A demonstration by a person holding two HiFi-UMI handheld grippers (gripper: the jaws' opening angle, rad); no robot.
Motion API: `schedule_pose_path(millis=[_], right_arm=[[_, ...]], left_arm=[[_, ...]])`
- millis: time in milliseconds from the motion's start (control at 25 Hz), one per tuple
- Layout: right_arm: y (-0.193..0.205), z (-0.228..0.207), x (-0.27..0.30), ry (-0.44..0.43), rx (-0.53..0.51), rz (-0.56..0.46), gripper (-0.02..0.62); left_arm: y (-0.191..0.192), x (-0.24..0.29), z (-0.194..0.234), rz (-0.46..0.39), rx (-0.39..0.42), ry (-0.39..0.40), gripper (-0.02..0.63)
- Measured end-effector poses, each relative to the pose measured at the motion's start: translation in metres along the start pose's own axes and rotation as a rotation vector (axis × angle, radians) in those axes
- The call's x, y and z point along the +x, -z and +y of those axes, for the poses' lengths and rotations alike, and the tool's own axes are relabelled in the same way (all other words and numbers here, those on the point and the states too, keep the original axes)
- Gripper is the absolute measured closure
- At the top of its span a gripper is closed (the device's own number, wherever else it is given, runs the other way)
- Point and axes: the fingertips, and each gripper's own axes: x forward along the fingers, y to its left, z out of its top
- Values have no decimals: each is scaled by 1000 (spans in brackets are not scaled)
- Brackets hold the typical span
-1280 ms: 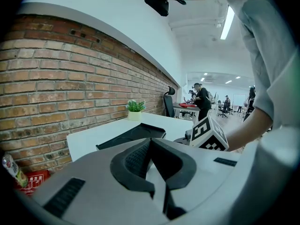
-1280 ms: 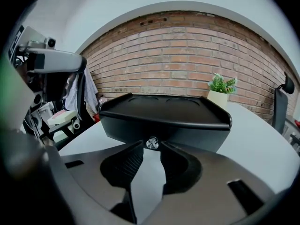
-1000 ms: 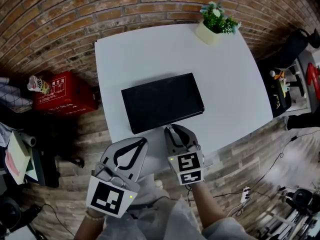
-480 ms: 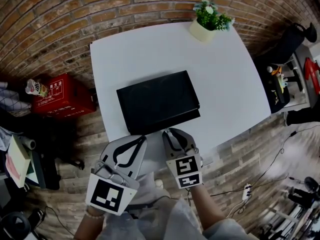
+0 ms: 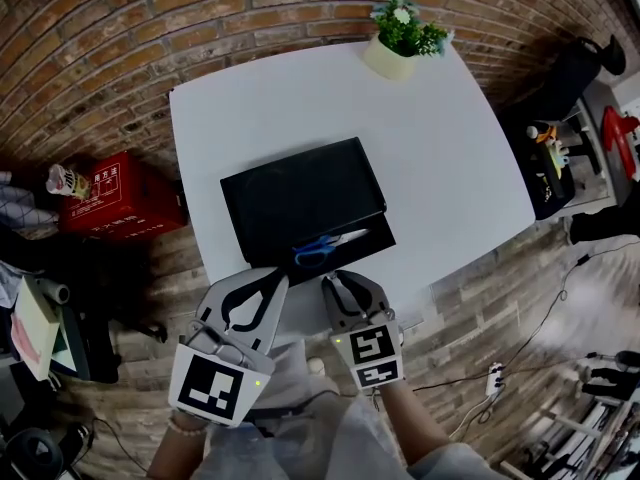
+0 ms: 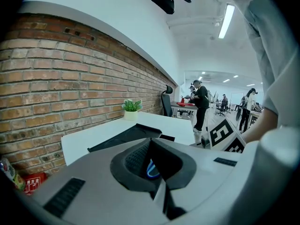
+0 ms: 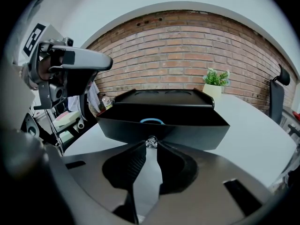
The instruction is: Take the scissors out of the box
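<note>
The flat black rectangular box [image 5: 300, 193] lies near the front edge of the white table [image 5: 450, 148], with its shallow black drawer [image 7: 197, 128] drawn out towards that edge. The blue-handled scissors [image 5: 325, 248] are seen lying in the drawer. The small shiny knob [image 7: 151, 142] on the drawer front is pinched by the right gripper [image 5: 336, 278]. The left gripper [image 5: 279, 280] is held closed and empty just beside it. The drawer is best steadied by the knob while the left jaws are opened and brought down over the handles.

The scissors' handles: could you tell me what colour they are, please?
Blue. The scissors show best in the head view.
</note>
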Motion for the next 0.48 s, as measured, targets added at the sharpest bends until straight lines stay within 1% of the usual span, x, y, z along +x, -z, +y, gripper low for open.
schedule_pose_path(millis=[120,320,480], right_arm=[[3,1,-4,-2,0,3,502],[7,2,-8,-1,5,8,502],[12,2,-14,4,16,9,502]], left_arm=[[0,2,-3,8,15,11,589],[2,6,-7,25,18,25,589],[3,10,-10,32,26,24,589]])
